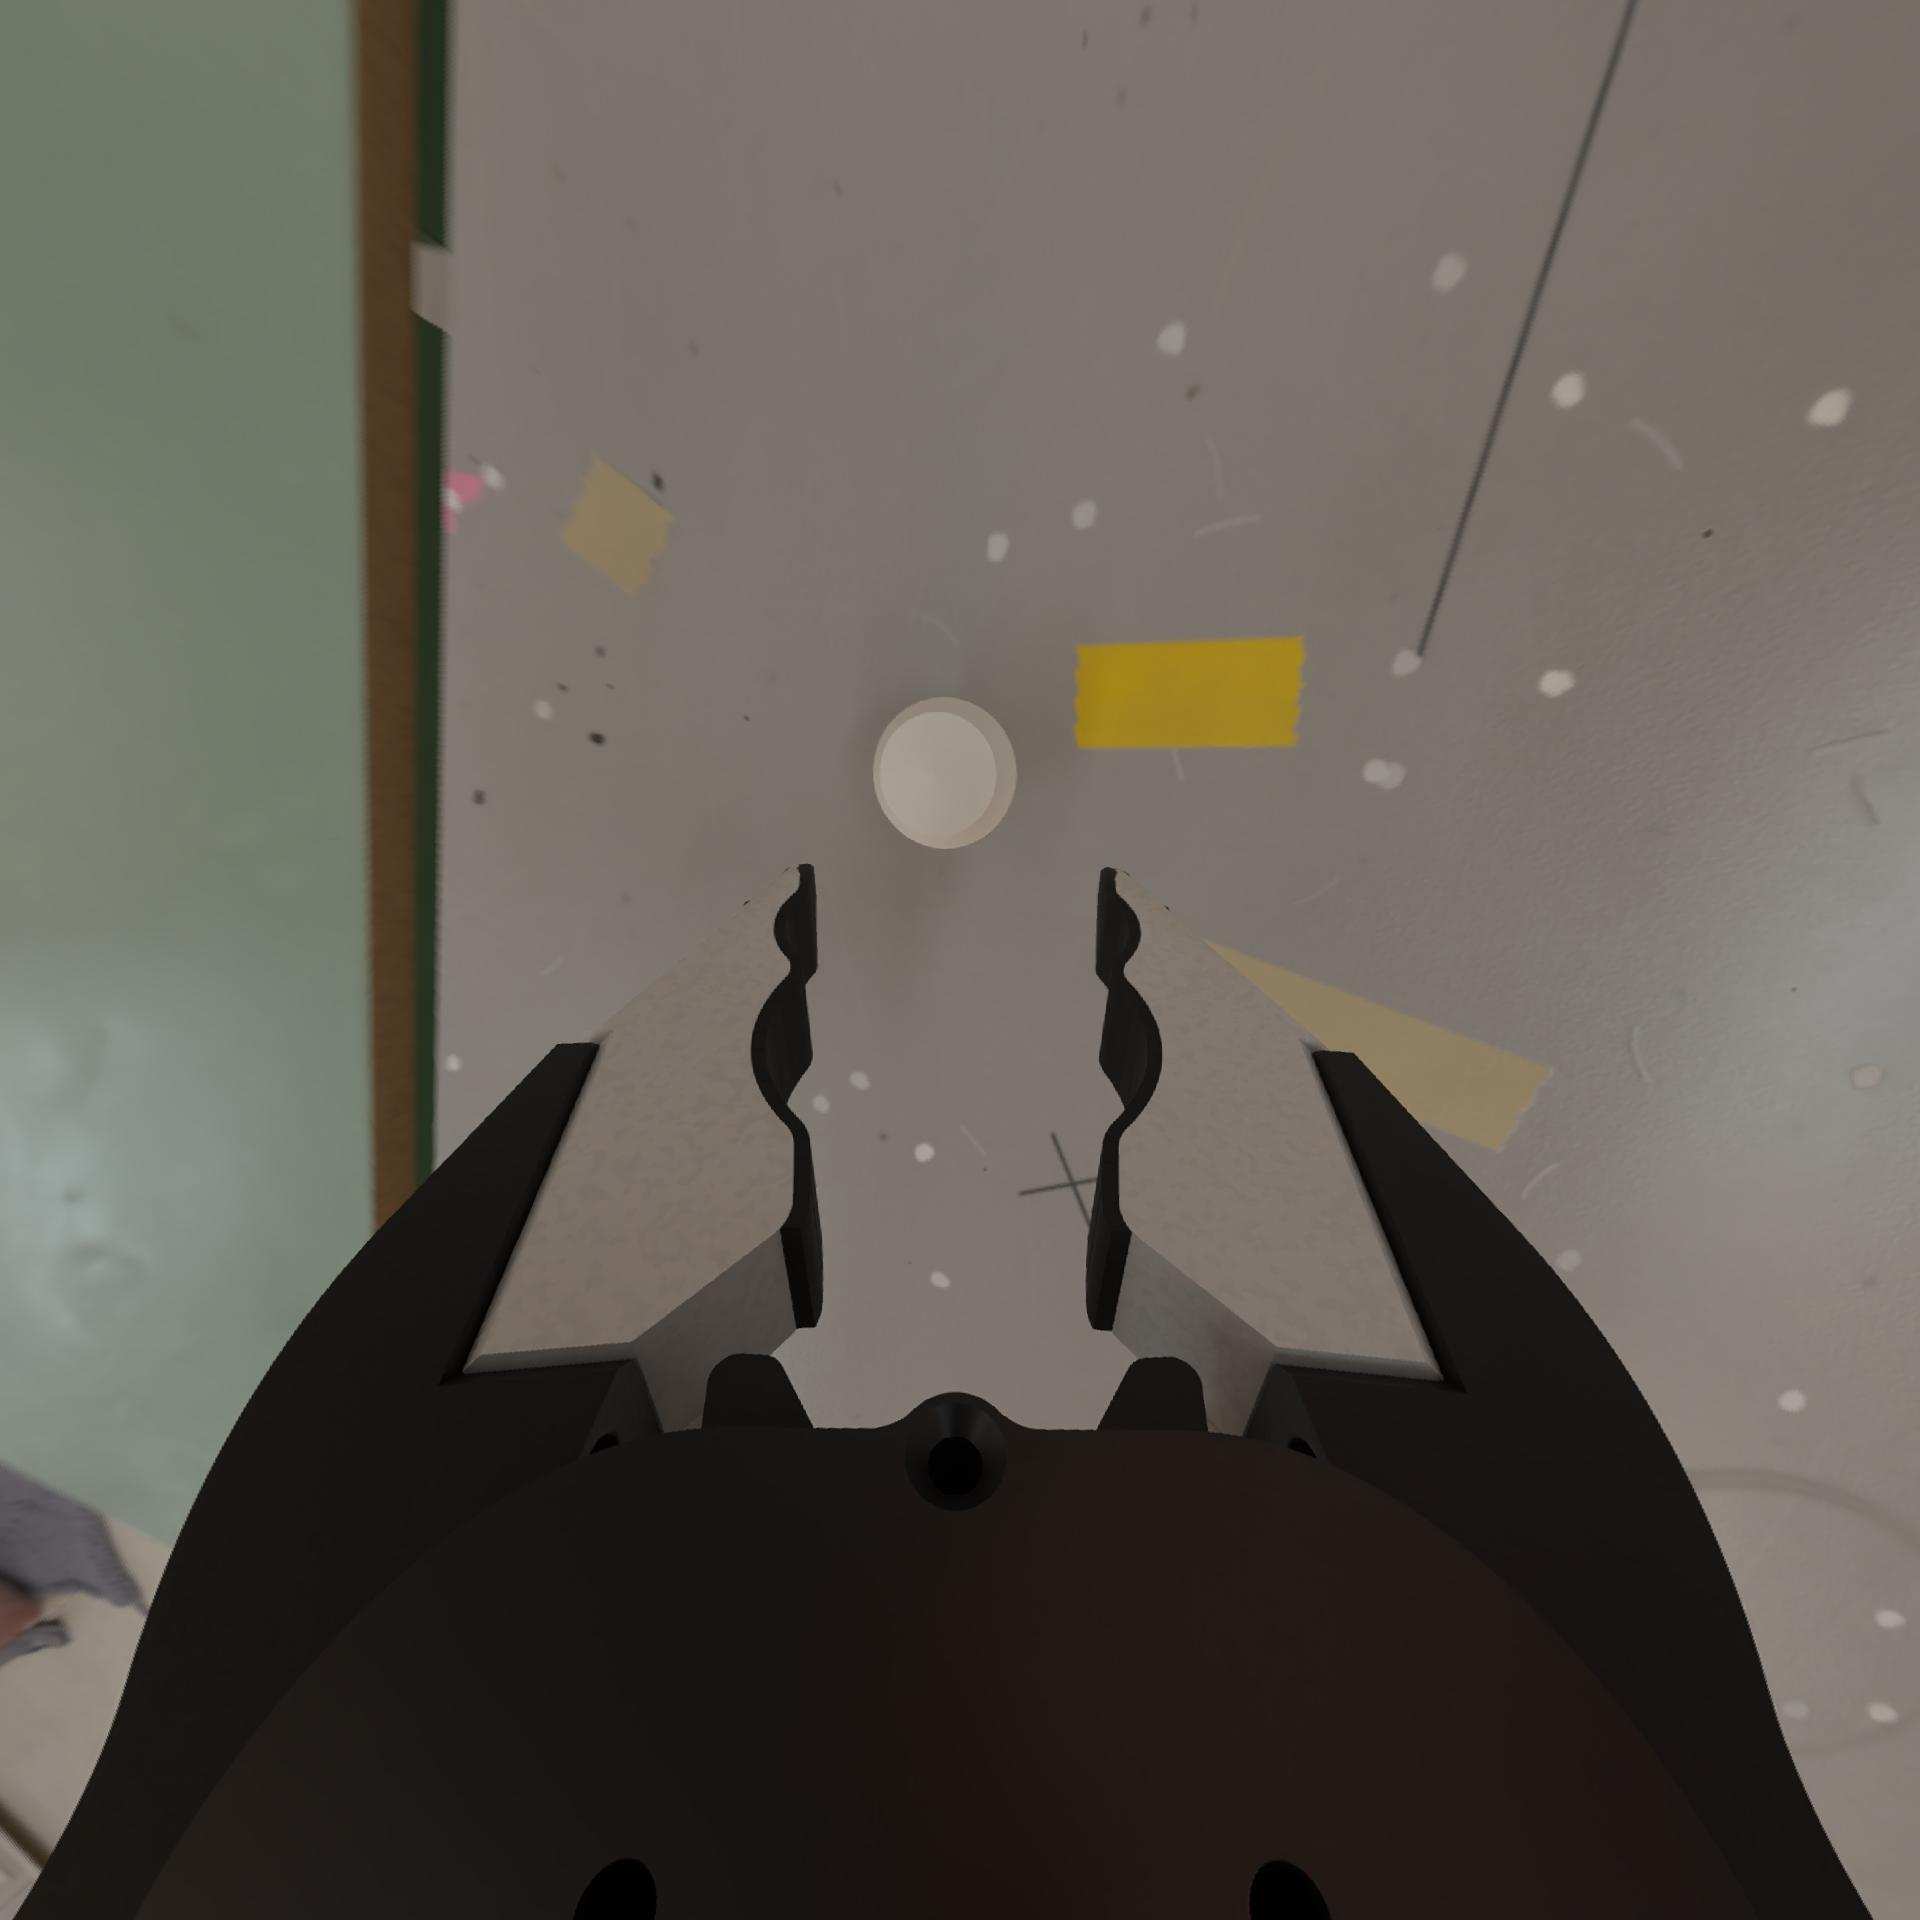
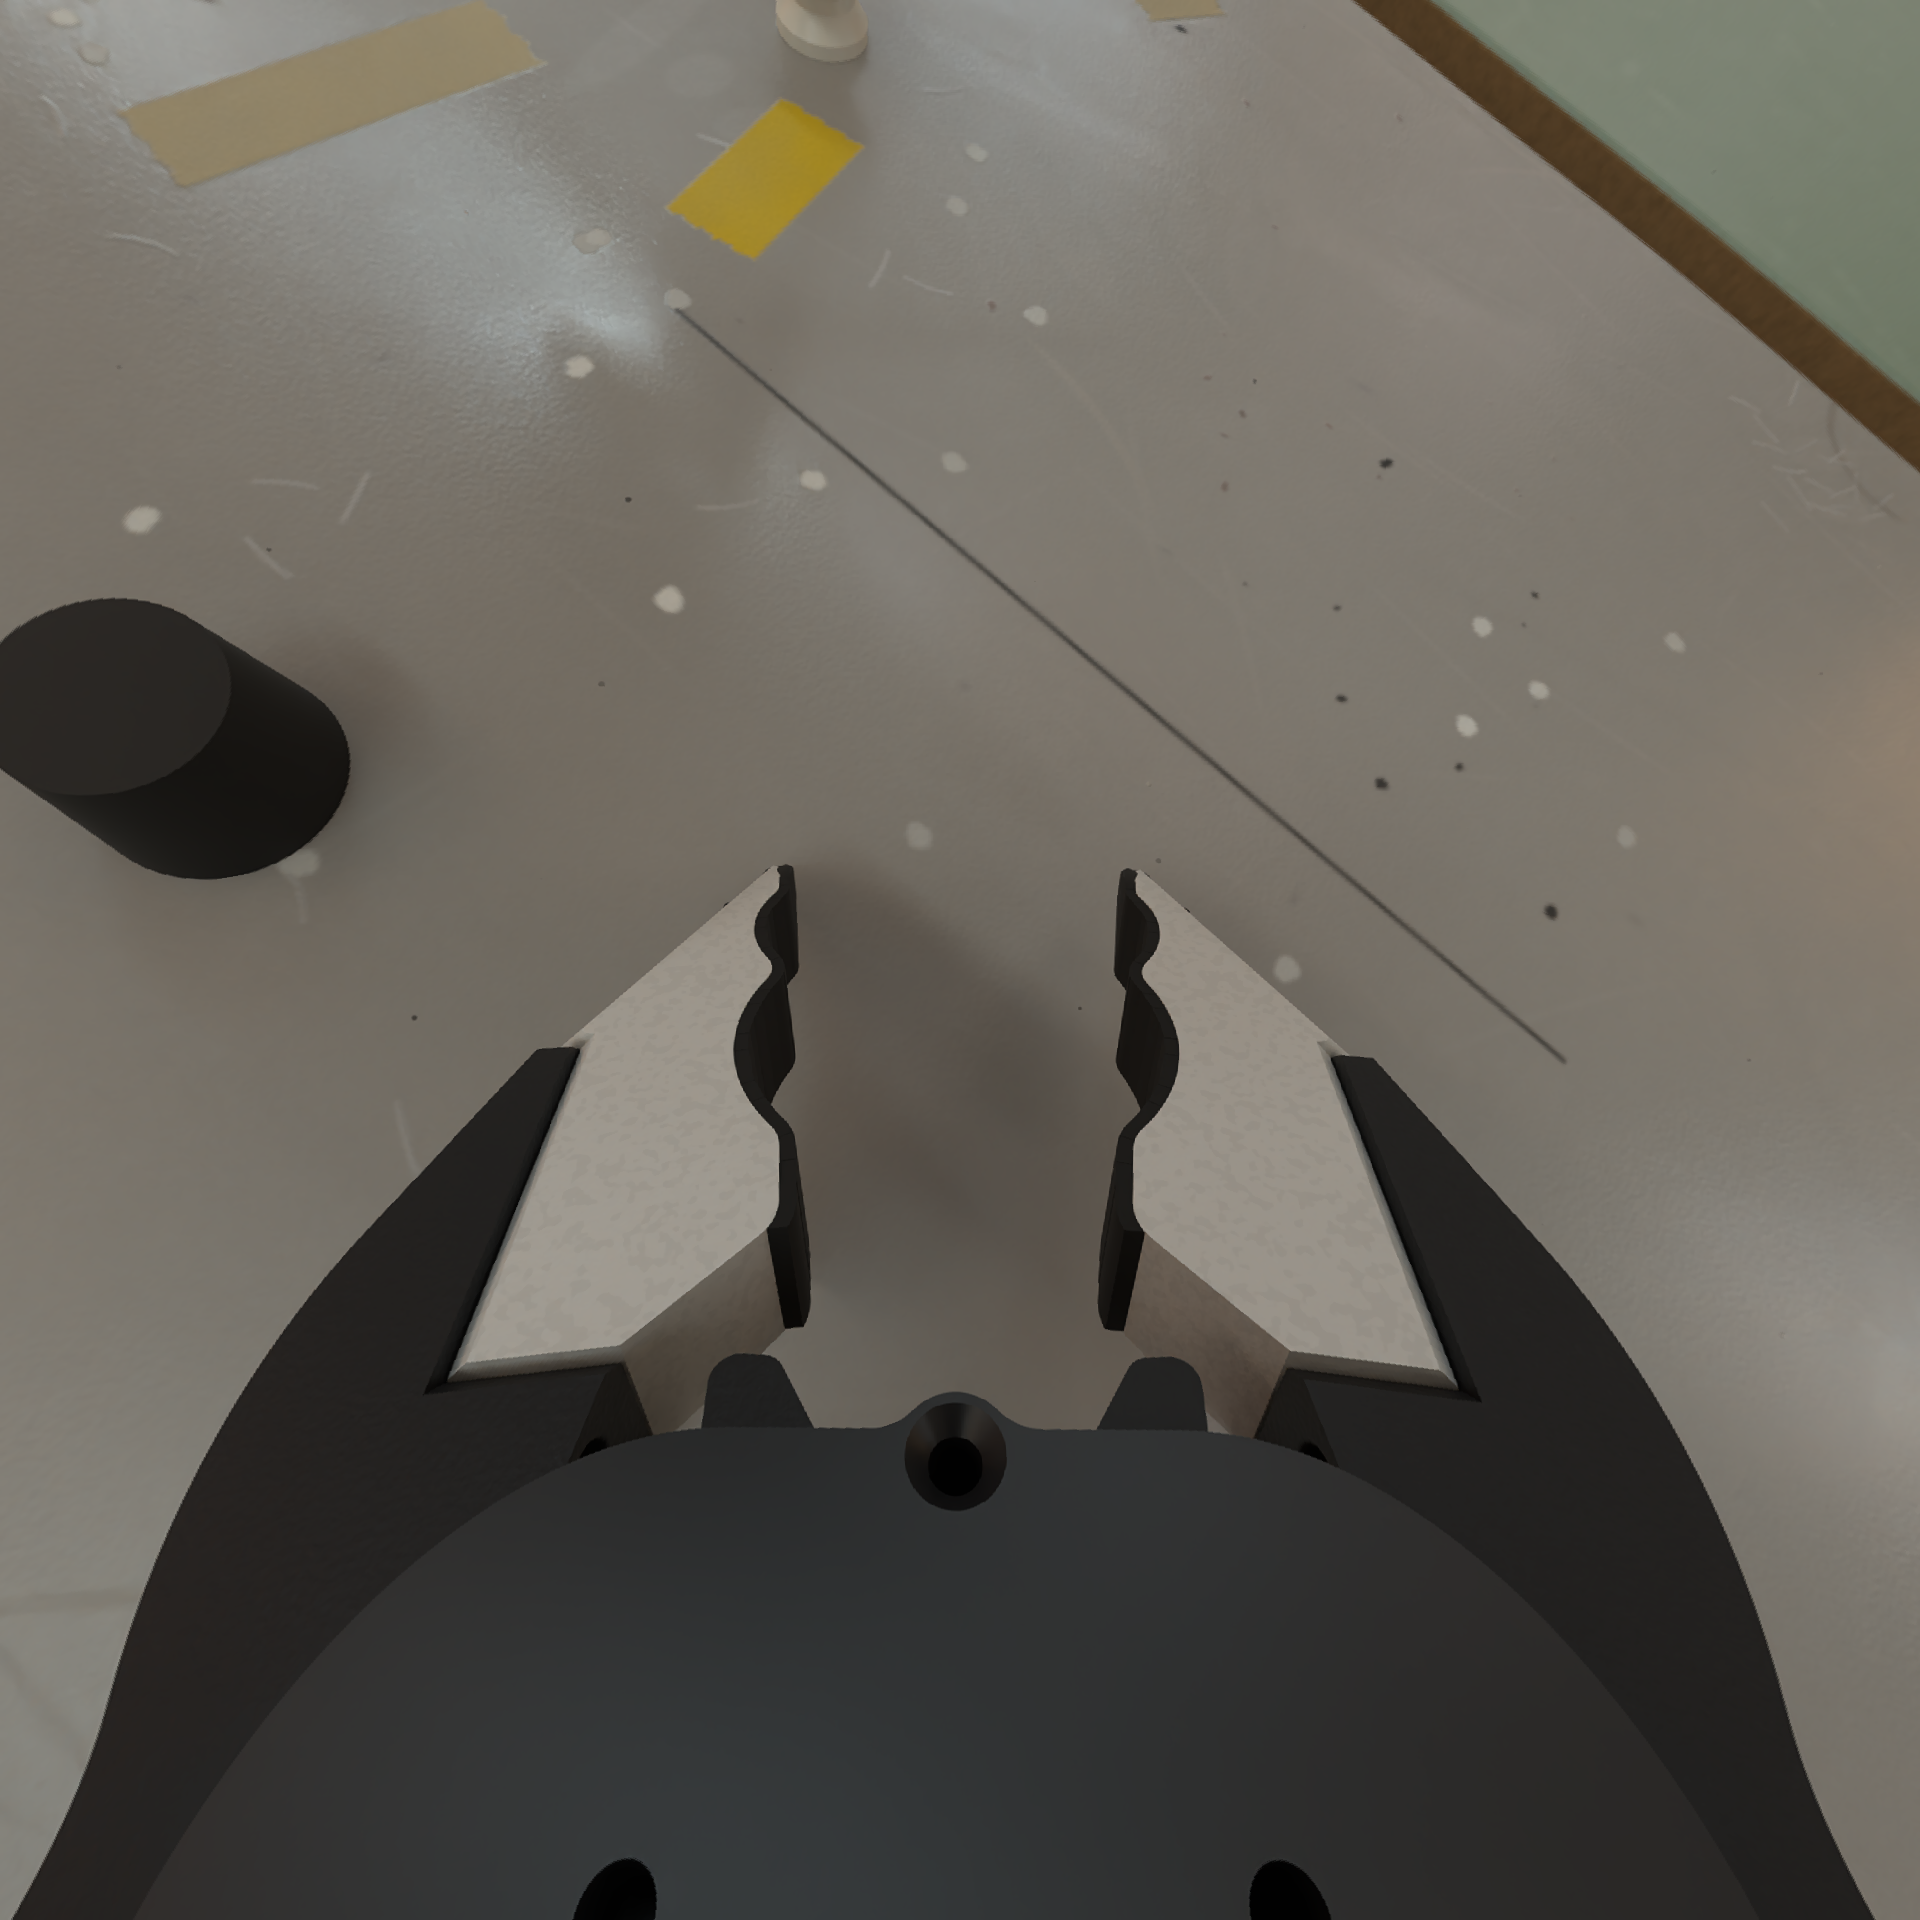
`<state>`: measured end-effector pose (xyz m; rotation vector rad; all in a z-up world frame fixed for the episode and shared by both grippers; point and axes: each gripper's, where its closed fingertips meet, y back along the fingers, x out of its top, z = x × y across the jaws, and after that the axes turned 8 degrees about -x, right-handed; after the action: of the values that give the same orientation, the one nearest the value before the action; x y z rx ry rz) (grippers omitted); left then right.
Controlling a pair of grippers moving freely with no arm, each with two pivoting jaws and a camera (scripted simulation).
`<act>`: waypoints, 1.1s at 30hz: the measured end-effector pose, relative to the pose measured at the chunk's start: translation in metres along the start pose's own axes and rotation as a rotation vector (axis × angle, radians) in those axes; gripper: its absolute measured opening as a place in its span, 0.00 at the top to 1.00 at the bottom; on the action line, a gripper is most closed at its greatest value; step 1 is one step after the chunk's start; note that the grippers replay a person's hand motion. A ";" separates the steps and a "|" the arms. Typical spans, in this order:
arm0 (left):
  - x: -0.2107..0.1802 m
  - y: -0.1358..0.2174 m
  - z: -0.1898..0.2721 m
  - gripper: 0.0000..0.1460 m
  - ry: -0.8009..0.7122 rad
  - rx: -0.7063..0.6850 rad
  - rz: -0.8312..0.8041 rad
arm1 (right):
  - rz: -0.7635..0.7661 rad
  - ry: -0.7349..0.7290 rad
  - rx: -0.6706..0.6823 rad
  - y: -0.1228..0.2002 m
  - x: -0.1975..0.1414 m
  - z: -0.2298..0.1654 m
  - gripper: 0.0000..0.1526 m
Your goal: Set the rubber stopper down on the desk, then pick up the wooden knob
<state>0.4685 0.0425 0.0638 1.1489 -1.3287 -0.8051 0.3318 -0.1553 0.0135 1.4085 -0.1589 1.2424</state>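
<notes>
The wooden knob (image 1: 943,773) is pale cream and round. In the left wrist view I look down on its top; it stands on the grey desk (image 1: 831,312) just beyond my fingertips. My left gripper (image 1: 956,873) is open and empty, above the knob. The knob's base also shows at the top edge of the right wrist view (image 2: 823,29). The rubber stopper (image 2: 171,738) is a black tapered cylinder standing on the desk at the left of the right wrist view. My right gripper (image 2: 956,878) is open and empty, to the right of the stopper and apart from it.
Yellow tape (image 1: 1188,693) lies right of the knob and shows in the right wrist view (image 2: 764,177). Beige tape strips (image 1: 1392,1044) (image 2: 322,88) lie flat. A thin dark line (image 2: 1122,686) crosses the desk. The brown desk edge (image 1: 390,623) (image 2: 1662,208) borders green floor.
</notes>
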 end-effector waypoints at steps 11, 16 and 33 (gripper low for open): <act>-0.012 -0.047 -0.010 0.64 0.056 -0.098 -0.061 | 0.002 0.003 0.011 0.000 0.000 -0.001 0.61; -0.002 -0.051 -0.011 0.71 0.025 -0.099 -0.006 | 0.006 0.011 0.011 0.000 0.000 -0.002 0.61; 0.032 0.058 0.045 0.76 -0.154 0.144 0.156 | 0.025 0.035 -0.017 0.002 0.002 -0.001 0.60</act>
<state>0.4190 0.0217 0.1227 1.0955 -1.6055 -0.7043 0.3307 -0.1536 0.0157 1.3736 -0.1631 1.2825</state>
